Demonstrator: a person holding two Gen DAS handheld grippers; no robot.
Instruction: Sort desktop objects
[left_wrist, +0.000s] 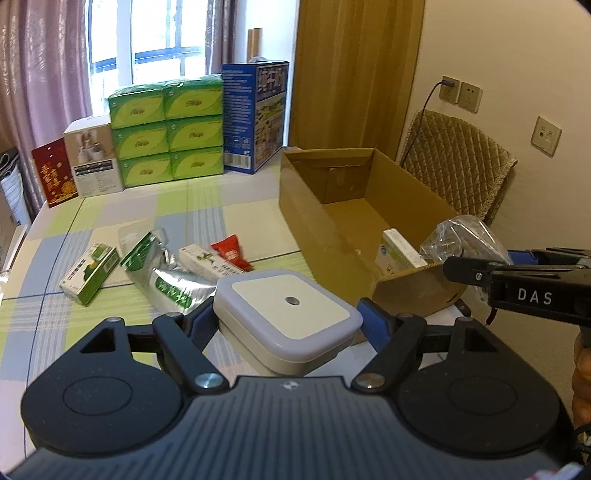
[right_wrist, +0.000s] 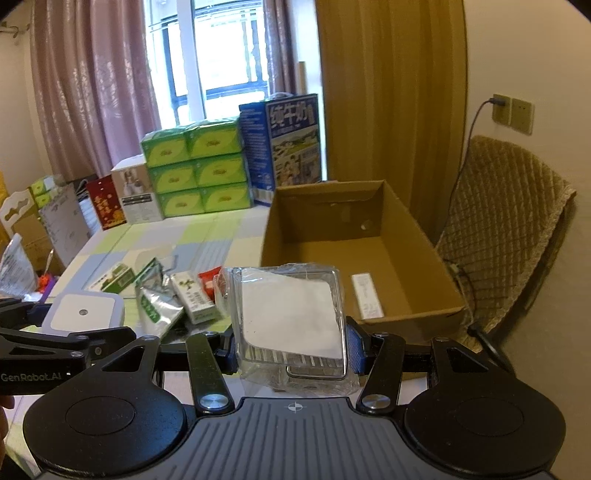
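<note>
The left tongs (left_wrist: 288, 325) are clamped on a white square lamp (left_wrist: 291, 314). The blue pads press on its two sides, and it is held up above the table (left_wrist: 240, 210). The lamp looks like hard, smooth plastic. It is probably light. Smooth sides can slip, so holding it low on the flat side walls, as now, seems best.

The right tongs (right_wrist: 291, 350) are clamped on a clear pack (right_wrist: 291, 317) with a white sheet inside. It is wrapped in thin crinkly plastic. The pack looks light, and the wrap is soft and slippery. The stiff part inside is the thing to hold, not the loose wrap. The tongs grip it near its lower sides, and it leans a little.

The pack is just in front of the near edge of the brown box (right_wrist: 343, 236). The box is open at the top and has one long white box (right_wrist: 365, 295) lying inside. I think both held things are meant to go in there next.

On the table to the left lie more things to sort: a green box (left_wrist: 90, 271), a shiny silver bag (left_wrist: 166, 277), a white and green box (left_wrist: 207, 260) and a red packet (left_wrist: 231, 251). The bag looks soft and floppy, so a pinch at its top edge may work best.
</note>
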